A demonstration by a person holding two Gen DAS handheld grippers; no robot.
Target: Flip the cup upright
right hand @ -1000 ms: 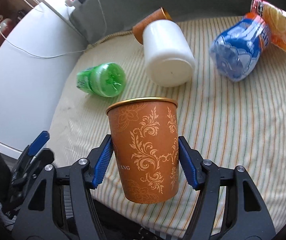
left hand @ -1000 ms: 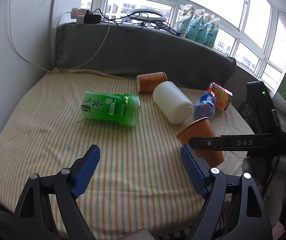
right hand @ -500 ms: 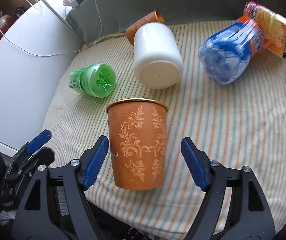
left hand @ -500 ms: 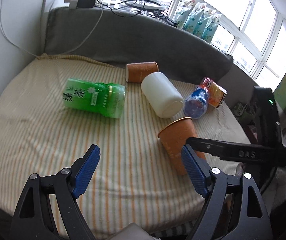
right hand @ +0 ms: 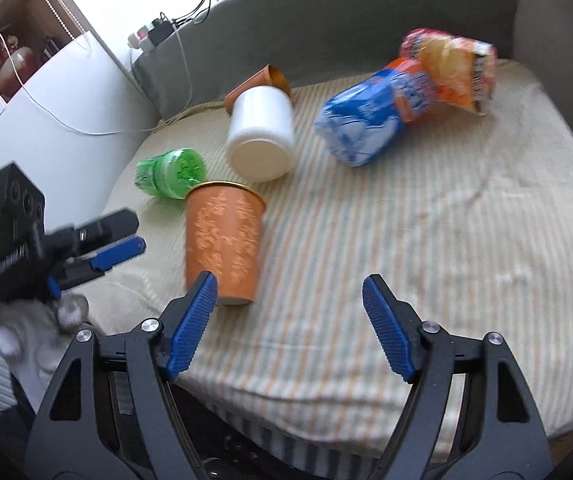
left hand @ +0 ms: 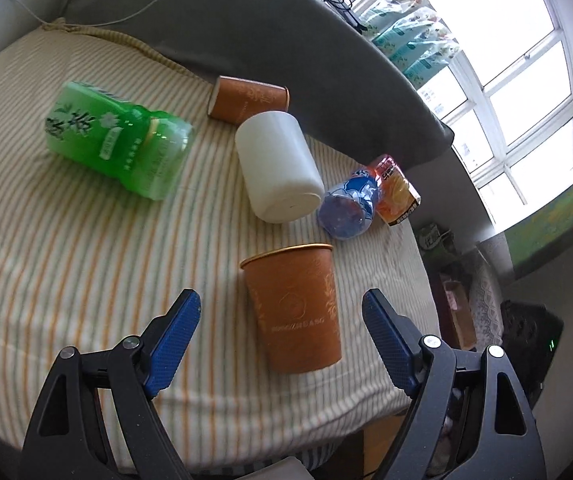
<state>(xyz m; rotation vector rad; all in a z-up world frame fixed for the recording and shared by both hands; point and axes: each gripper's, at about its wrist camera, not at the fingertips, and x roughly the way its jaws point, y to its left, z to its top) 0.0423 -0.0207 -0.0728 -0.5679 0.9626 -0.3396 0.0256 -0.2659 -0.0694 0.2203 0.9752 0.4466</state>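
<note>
Released a second ago, the orange paper cup [right hand: 222, 246] now stands mouth-up on the striped cushion [right hand: 426, 240], and the right gripper [right hand: 286, 326] has drawn back, jaws wide and empty. Nearest in the left view, the left gripper [left hand: 280, 344] is equally wide, holding nothing, the cup [left hand: 296, 306] between its blue ribbed pads. Light, tapered paper on soft fabric may tip if nudged. Beyond lie a smooth white jar [left hand: 278, 172], a green bottle [left hand: 116, 142] and another orange cup [left hand: 248, 98].
</note>
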